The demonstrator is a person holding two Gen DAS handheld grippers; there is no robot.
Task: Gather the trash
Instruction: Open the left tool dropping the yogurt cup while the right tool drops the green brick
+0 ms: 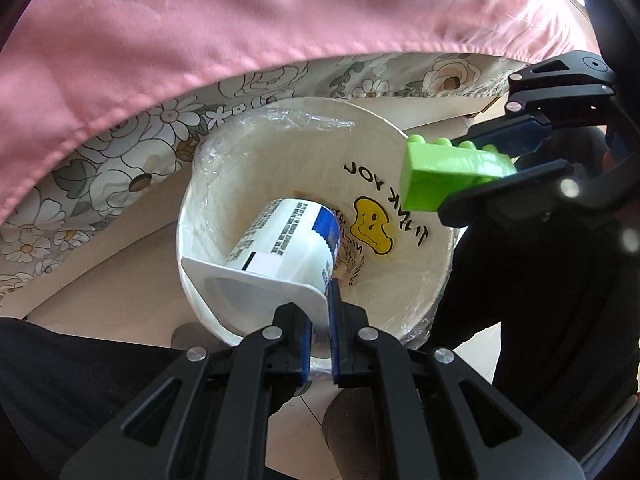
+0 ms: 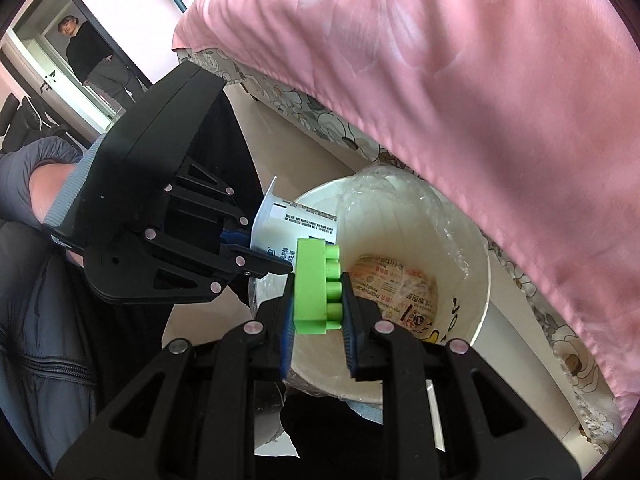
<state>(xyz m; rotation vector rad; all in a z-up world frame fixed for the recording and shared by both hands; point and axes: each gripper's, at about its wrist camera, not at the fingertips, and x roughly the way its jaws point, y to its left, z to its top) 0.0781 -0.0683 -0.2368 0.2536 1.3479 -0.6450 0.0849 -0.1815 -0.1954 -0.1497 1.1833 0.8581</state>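
We hold two pieces of trash over the plastic-lined white bin (image 1: 280,152) beside the pink bedspread (image 1: 200,32). Our left gripper (image 1: 320,320) pinches the thin rim of a white yogurt cup (image 1: 280,240), tipped mouth-up inside the bin's opening; our right gripper (image 2: 316,292) clamps a glossy green studded toy brick (image 2: 316,284) just above it. Next, we judge, both sets of fingers must spread to drop them.

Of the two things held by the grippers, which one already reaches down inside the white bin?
The white yogurt cup, pinched at its rim by the left gripper, dips into the lined bin. The green toy brick in the right gripper hangs above the rim.
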